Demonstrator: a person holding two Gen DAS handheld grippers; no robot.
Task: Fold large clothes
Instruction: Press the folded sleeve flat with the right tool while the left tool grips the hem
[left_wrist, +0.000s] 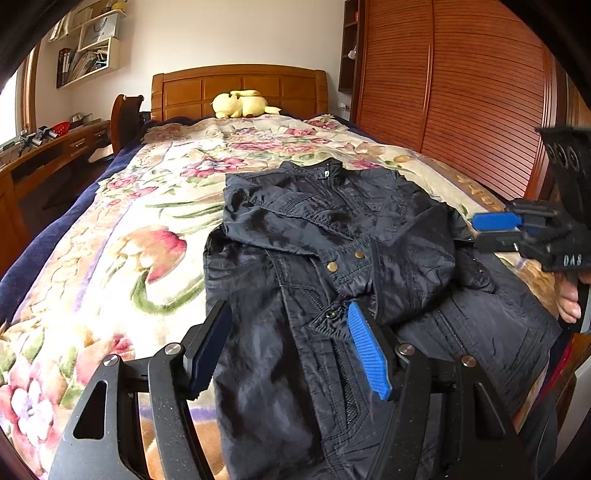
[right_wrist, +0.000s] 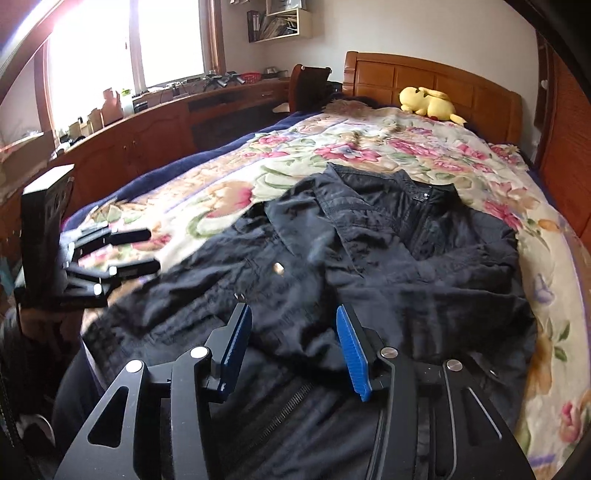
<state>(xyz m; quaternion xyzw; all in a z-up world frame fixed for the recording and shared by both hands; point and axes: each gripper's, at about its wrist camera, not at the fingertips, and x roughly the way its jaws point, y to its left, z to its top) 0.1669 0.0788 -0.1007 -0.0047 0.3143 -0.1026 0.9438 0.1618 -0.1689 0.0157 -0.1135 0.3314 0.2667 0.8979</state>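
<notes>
- Right gripper: jaws parted, nothing pinched between the blue pads; it hangs just over the near hem of the dark jacket, with the zip line running under it.
- Left gripper: jaws spread wide and empty, poised above the jacket's front panel near a snap button.
- The jacket lies front up on the floral bedspread, collar toward the far headboard, and both sleeves appear already drawn in across the chest, cuffs meeting by the brass snaps.
- Judged step: taking the near hem to carry it toward the collar. For a clean fold, each gripper likely needs to drop onto one hem corner and close on all the layers at once, not just the top one.
- The slick fabric may slide; lifting both corners together and level should keep the crossed sleeves from spilling out.
- A yellow plush toy sits far off at the headboard, clear of the work.
</notes>
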